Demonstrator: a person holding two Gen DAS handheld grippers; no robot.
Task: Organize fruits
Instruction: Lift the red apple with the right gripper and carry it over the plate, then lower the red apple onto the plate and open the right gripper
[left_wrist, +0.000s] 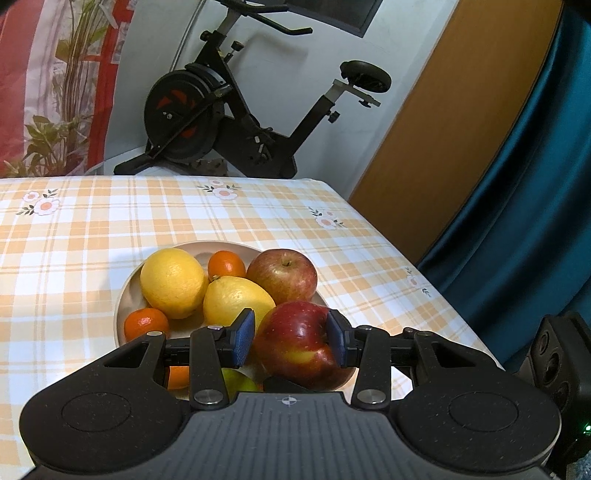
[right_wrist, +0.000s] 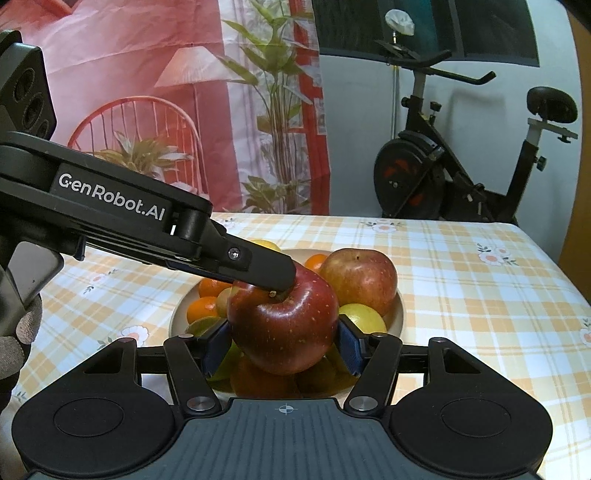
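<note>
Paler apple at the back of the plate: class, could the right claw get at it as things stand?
Probably not: the dark red apple sits in the right claw, blocking the paler apple behind it.

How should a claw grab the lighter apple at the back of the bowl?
Take the lighter apple across its round middle, coming down from above. Its stem points up, its top is clear, and the lemon and the bowl rim crowd its sides.
</note>
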